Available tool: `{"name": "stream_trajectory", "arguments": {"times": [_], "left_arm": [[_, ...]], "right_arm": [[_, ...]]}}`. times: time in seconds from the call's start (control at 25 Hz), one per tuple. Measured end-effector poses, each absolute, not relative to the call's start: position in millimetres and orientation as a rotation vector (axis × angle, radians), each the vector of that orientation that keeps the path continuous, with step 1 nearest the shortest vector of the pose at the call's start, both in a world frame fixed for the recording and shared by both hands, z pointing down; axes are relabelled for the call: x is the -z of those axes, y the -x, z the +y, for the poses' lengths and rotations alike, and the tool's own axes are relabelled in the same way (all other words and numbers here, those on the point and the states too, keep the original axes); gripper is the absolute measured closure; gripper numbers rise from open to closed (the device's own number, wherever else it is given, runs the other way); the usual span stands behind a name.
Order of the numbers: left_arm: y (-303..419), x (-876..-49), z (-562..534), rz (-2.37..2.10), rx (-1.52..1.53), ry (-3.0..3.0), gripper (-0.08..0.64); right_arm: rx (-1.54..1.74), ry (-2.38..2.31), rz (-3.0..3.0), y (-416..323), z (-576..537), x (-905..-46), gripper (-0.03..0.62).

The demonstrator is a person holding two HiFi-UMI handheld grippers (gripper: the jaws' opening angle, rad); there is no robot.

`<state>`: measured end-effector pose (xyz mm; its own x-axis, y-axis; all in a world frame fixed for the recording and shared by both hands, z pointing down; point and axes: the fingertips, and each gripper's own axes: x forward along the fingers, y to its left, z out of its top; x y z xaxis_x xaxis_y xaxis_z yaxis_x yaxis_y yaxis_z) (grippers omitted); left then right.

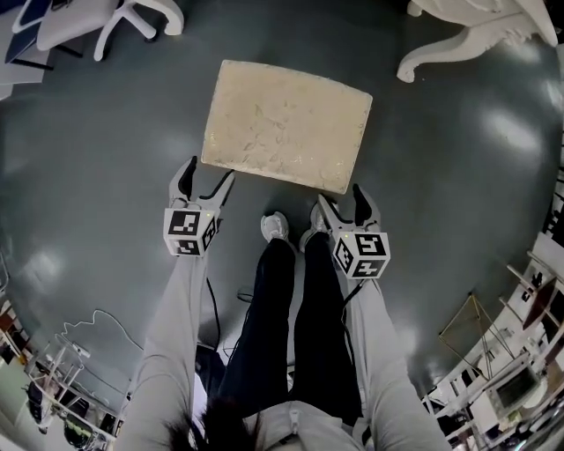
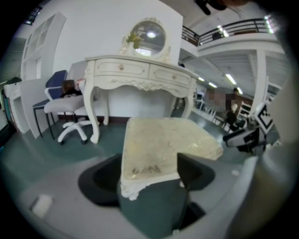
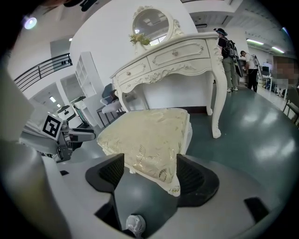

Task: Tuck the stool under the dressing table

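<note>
A glossy grey floor point(image 1: 106, 176) spreads below me, with a white office chair point(image 1: 132, 18) off to one side. The stool point(image 1: 286, 123) stands on it right in front of my feet, its cream cushion facing up. It is well apart from the dressing table point(image 2: 140, 74), which stands beyond it against the wall, so nothing is tucked yet. My left gripper point(image 1: 208, 173) is at the stool's near left corner and my right gripper point(image 1: 338, 198) at its near right corner. Both have their jaws spread wide, each framing a corner of the cushion. They seem not to press on it, though the wide-angle views make contact hard to judge. What remains, as I see it, is nearly everything: take hold of the near edge, then push the stool forward between the table's legs.
</note>
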<state>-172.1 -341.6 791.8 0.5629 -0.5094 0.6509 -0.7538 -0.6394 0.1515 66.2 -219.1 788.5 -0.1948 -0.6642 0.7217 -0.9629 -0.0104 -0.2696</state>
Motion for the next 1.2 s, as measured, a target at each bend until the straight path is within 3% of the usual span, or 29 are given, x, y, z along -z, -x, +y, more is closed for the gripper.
{"name": "stream_trajectory", "arguments": {"times": [0.48, 0.76, 1.2], "left_arm": [[175, -828, -348, -0.954, -0.845, -2.356, 0.17], [170, -835, -349, -0.858, -0.825, -2.351, 0.182], [169, -835, -349, -0.862, -0.844, -2.367, 0.189]], "right_arm": [[-1.067, -1.667, -1.828, -71, -225, -825, 0.232], [-1.087, -1.645, -1.8, -70, -228, -829, 0.265], [-1.065, -1.675, -1.734, -72, -232, -831, 0.267]]}}
